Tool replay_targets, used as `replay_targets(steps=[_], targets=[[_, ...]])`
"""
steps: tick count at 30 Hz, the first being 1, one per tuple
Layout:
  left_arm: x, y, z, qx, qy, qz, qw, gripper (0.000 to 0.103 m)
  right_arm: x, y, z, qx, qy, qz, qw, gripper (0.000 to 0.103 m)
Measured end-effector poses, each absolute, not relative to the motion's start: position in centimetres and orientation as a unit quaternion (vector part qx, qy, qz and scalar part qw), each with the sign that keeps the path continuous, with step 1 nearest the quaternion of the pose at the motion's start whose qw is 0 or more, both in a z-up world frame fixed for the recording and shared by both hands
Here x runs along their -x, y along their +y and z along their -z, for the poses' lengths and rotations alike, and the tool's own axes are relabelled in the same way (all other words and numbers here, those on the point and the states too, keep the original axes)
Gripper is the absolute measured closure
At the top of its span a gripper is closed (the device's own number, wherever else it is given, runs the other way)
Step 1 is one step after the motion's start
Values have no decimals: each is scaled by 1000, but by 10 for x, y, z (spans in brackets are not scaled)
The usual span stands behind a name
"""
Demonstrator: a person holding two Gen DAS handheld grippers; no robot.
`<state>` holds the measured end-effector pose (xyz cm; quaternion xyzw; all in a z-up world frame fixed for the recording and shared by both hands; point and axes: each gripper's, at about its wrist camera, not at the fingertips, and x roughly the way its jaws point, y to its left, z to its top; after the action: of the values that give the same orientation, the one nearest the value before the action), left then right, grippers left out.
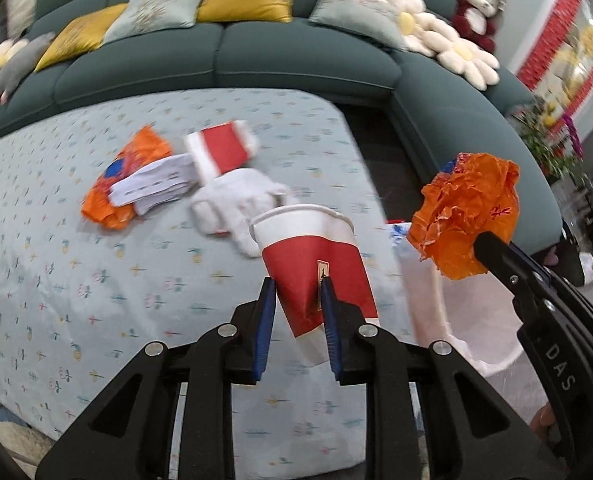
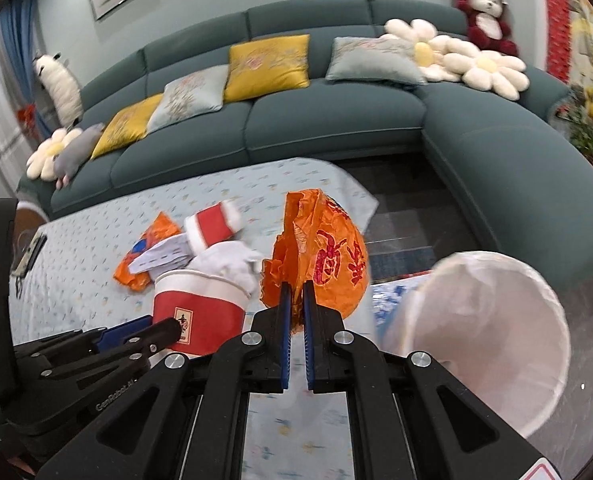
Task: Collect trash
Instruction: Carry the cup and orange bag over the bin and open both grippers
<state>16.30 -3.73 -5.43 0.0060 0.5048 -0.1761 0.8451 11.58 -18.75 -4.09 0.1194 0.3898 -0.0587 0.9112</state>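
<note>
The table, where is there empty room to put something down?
The tablecloth is bare on the near side, between the left gripper and the pile. It is also bare along the sofa. The middle is crowded: an orange bag, folded papers, a tipped cup and white cloth.

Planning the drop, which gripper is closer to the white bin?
Right. The right gripper, clamping the orange wrapper, sits beside the white bin; the left gripper, holding the paper cup, is farther.

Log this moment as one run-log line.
left tool: grips paper cup | right tool: grips orange bag | bin: near | table: trash remains
</note>
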Motion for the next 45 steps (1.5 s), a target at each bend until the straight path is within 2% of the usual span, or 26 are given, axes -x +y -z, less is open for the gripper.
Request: replay_targets(steps=[11,27,32,34,38,45], targets=[[-122,-125,32,-59,485,245,837,81,-55,-264,37,-154,369,123,908,98],[-87,-207,36,-97,485,301,815,80,-9,-331,52,-193,360,172,896,97],[-86,-214,38,-93,489,300,814,78,-5,-336,53,-200,358,179,894,87],[-86,-214,40,-95,494,294,813,64,-4,-337,53,-201,355,182,894,79],[-85,-211,41,-96,491,289,816,63,-3,-335,51,-202,351,188,895,67],[-91,-197,38,-85,491,277,822,62,-7,-328,48,-195,353,182,897,66]])
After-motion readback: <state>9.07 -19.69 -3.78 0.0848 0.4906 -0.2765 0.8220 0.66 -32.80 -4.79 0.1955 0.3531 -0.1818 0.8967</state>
